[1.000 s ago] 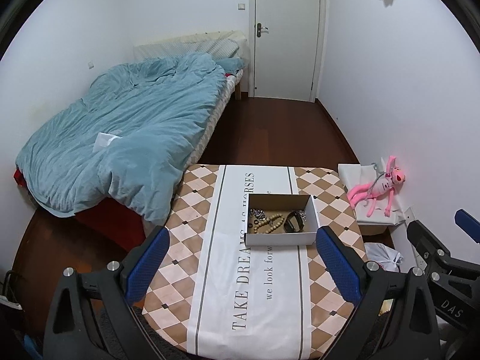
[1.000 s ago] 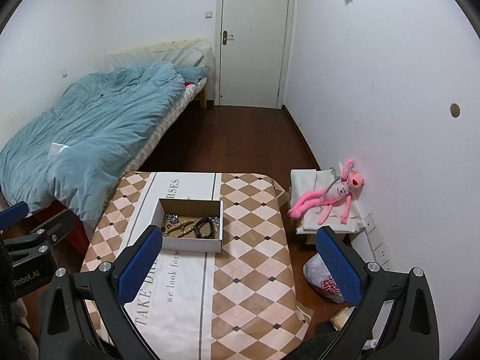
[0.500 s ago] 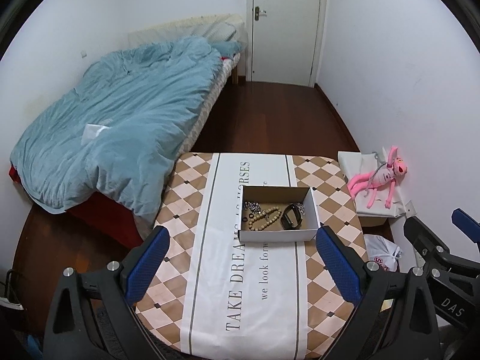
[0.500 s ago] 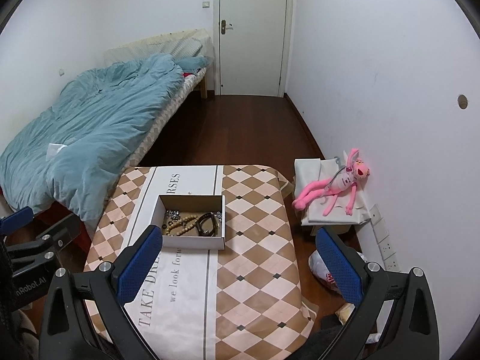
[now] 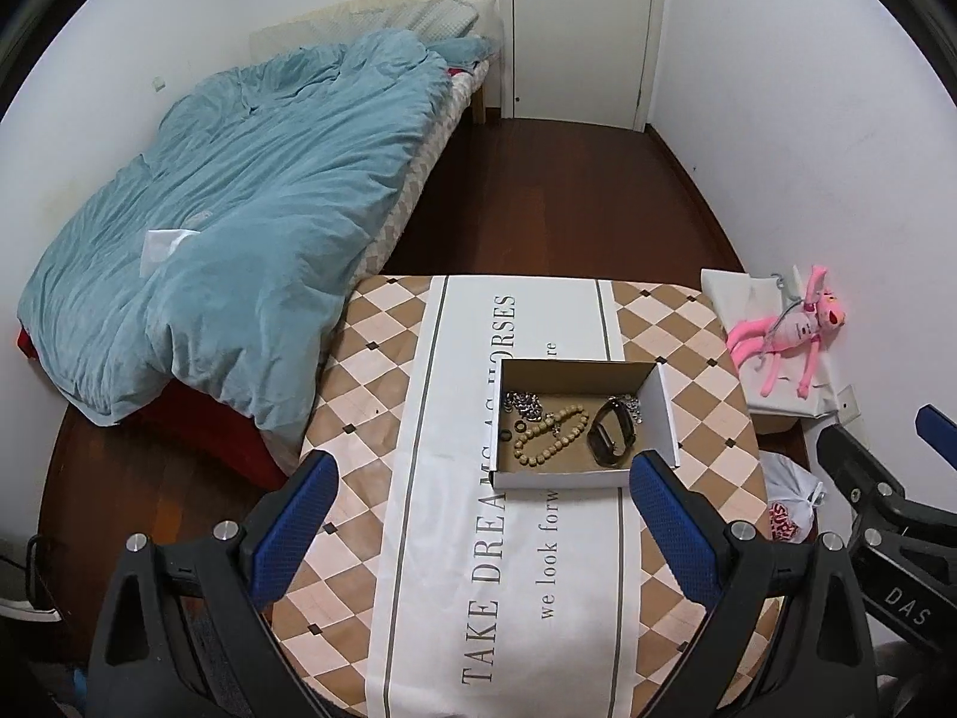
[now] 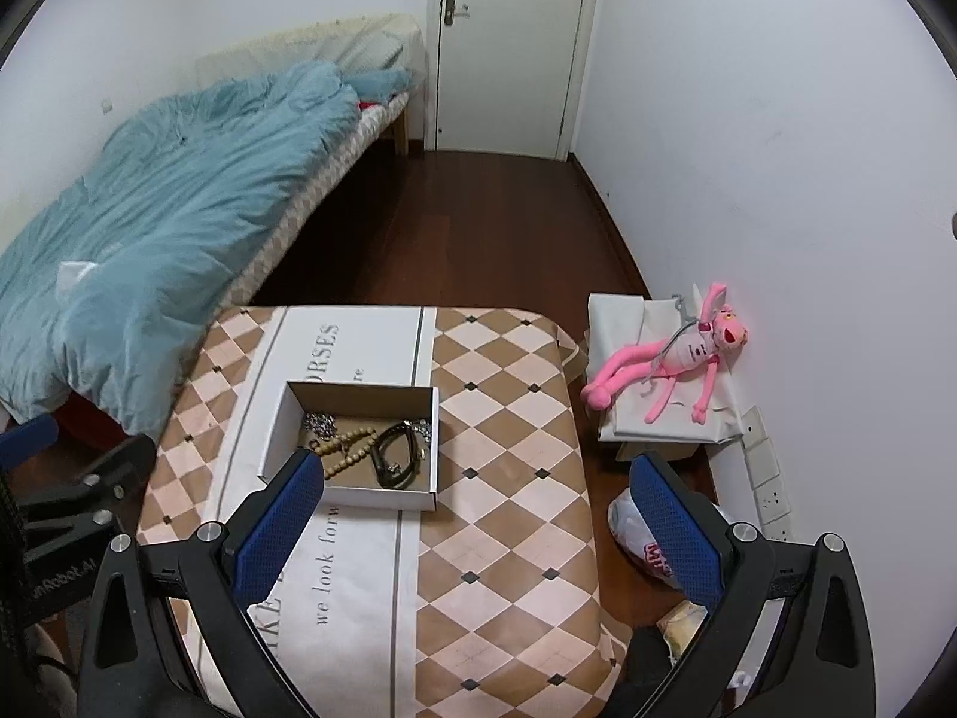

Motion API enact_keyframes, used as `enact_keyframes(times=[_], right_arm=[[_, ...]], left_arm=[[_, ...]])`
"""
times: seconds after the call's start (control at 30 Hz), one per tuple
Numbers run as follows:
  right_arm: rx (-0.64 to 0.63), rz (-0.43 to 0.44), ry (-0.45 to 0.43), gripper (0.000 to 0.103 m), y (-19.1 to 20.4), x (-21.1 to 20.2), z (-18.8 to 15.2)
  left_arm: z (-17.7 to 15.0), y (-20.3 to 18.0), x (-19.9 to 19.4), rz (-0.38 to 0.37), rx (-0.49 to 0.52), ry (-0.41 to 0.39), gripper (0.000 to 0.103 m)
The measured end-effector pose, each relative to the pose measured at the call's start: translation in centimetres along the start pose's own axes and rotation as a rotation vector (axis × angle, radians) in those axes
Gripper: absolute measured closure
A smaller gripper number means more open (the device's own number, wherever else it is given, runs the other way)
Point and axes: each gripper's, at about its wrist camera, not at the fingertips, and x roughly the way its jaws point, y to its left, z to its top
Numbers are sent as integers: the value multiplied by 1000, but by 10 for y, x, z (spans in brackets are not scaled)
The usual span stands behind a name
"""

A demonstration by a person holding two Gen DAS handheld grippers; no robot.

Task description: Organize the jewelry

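A shallow white cardboard box [image 5: 665, 413] [image 6: 272, 437] sits on the table with the checkered cloth [image 5: 371, 359] [image 6: 508, 419]. Inside lie a wooden bead bracelet [image 5: 547, 434] [image 6: 350, 452], a black band [image 5: 611, 434] [image 6: 398, 461], silver chains [image 5: 523, 402] [image 6: 320, 422] and a small dark ring [image 5: 505, 435]. My left gripper [image 5: 481, 514] is open and empty, above the table's near part, short of the box. My right gripper [image 6: 478, 520] is open and empty, to the right of the box. The right gripper shows at the right edge of the left wrist view [image 5: 885, 478].
A bed with a blue duvet [image 5: 239, 209] [image 6: 149, 209] stands left of the table. A pink plush toy [image 5: 789, 329] [image 6: 670, 353] lies on a white stand by the right wall. A plastic bag [image 5: 789, 508] [image 6: 646, 544] lies on the floor. A closed door [image 5: 580, 24] is at the back.
Both grippers have tilted downward and moved a little closer to the table, so the box sits lower and larger in both views. Both stay open and empty.
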Motion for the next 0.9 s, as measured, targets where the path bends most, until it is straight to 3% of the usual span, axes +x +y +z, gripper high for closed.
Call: enact_keyframes(times=[0.33,0.9], right_arm=[[10,7,64,0,-1,28,0],[8,16,85,0,-3,29,-2]], left_arm=[[3,-3,13,3,2,25,3],[-1,-3,21,-8,1,46,3]])
